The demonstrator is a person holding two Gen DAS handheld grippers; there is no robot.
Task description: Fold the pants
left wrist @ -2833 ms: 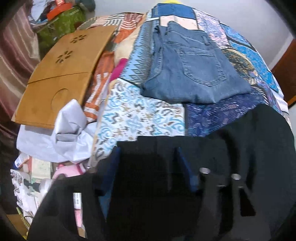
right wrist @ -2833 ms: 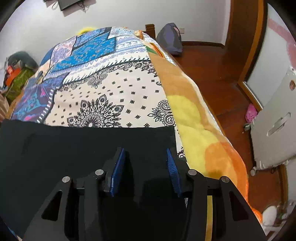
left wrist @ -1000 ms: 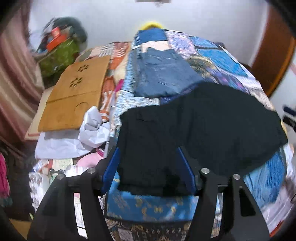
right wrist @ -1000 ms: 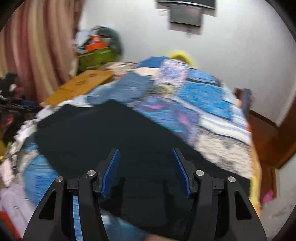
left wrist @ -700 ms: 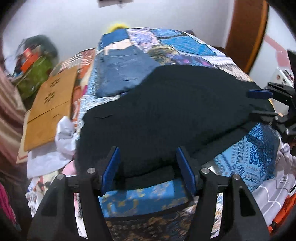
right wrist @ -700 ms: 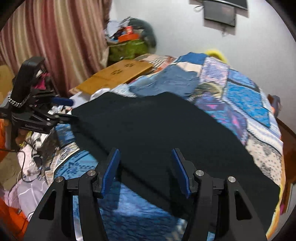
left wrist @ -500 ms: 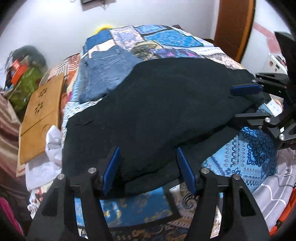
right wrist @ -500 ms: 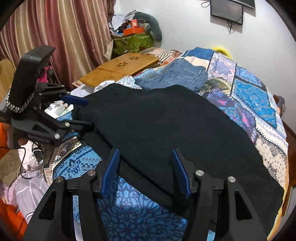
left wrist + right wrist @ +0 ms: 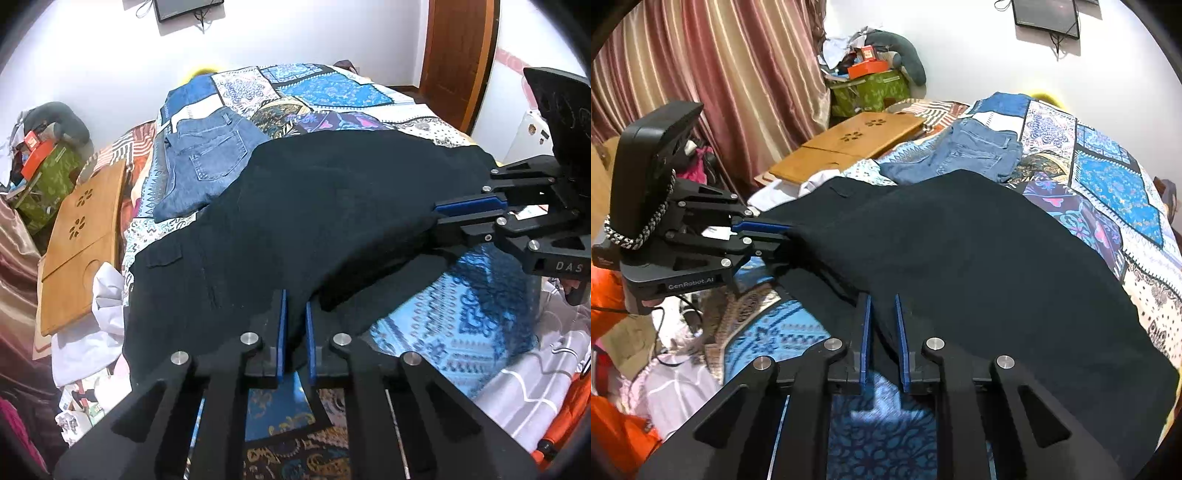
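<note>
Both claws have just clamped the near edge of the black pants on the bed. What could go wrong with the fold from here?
The left claw and right claw have just closed on the black pants at their near edge only, so the grip may slip.

A lower layer sticks out beneath the top one and may be left behind.

The jeans lie partly under the far edge and could get dragged or covered.

Both grippers same build: black plastic frames with triangular cutouts, silver round screw heads at the joints, blue pads lining the inner faces of the fingers. Left gripper (image 9: 294,325) carries white "GenRobot.AI" lettering on its base, a boxy black housing on top and a grey braided cord (image 9: 646,229) looped round it. Right gripper (image 9: 882,325) shows white "DAS" letters on its side, same black housing above.
</note>
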